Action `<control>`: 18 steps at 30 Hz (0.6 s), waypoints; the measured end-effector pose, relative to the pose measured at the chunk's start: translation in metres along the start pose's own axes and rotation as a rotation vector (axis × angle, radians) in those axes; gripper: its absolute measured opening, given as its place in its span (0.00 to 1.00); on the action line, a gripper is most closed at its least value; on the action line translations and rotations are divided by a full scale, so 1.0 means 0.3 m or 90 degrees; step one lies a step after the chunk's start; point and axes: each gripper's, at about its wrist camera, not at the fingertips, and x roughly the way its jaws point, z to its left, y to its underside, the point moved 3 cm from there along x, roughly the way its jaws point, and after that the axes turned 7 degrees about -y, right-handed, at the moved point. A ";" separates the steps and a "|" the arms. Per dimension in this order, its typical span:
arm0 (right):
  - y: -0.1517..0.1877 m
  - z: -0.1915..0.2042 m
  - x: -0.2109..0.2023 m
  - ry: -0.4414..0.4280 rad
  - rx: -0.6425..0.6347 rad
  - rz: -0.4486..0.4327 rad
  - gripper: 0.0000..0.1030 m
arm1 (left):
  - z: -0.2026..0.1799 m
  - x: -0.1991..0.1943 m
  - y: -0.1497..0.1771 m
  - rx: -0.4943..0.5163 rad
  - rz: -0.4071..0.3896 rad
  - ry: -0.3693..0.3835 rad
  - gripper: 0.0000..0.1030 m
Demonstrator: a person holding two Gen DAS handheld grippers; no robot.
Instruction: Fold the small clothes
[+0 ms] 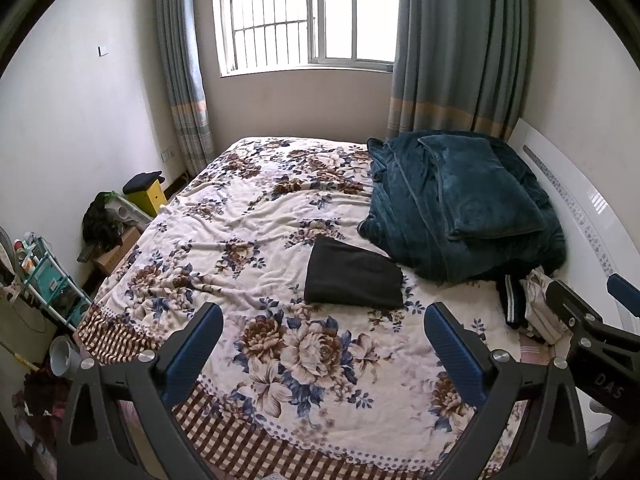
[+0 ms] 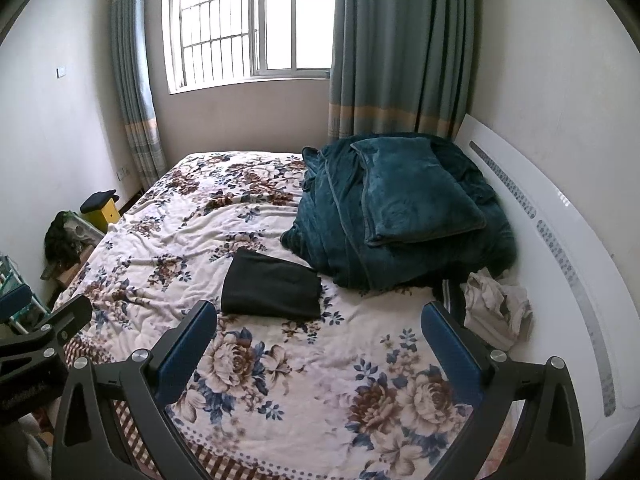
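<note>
left gripper (image 1: 324, 344): blue-padded fingers (image 1: 196, 350) spread wide apart, nothing between them, held over the near end of the bed.
right gripper (image 2: 318, 338): fingers (image 2: 452, 346) also wide apart and not gripping anything, over the near right part of the bed; its tip shows at the right edge of the left wrist view.
bed (image 1: 256, 216): floral blanket, wrinkled, checked border at the near edge; white headboard (image 2: 560, 232) runs along the right side.
folded black garment (image 1: 354, 274): flat on the blanket, mid-bed, just left of the teal pile, nearly touching it. Roughly rectangular; long axis runs across the bed, left to right, slightly skewed. Well ahead of both grippers, neither touches it.
unfolded clothes (image 2: 496, 308): crumpled light-coloured heap on the bed beside the headboard, just past the right gripper's right finger. No clear axis, bunched up. A dark piece with a white stripe (image 1: 510, 300) lies against its left side.
teal blanket pile (image 2: 400, 212): heaped at the far right of the bed, a folded teal piece on top.
containers: teal rack (image 1: 48, 280) on the floor left of the bed holds small items, too small to identify; cardboard box (image 1: 118, 250) by the wall, contents not visible; grey cup-like thing (image 1: 62, 354) on the floor.
window (image 1: 308, 16): barred, curtains both sides.
</note>
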 end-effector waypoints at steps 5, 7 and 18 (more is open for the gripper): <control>0.004 -0.002 -0.005 -0.001 0.005 0.000 1.00 | 0.002 -0.004 0.004 -0.001 -0.001 -0.002 1.00; 0.002 -0.003 -0.007 -0.001 0.003 0.001 1.00 | 0.005 -0.008 0.011 -0.007 0.001 -0.002 1.00; 0.005 -0.015 -0.012 -0.006 0.000 0.006 1.00 | 0.013 -0.014 0.013 -0.010 -0.002 -0.007 1.00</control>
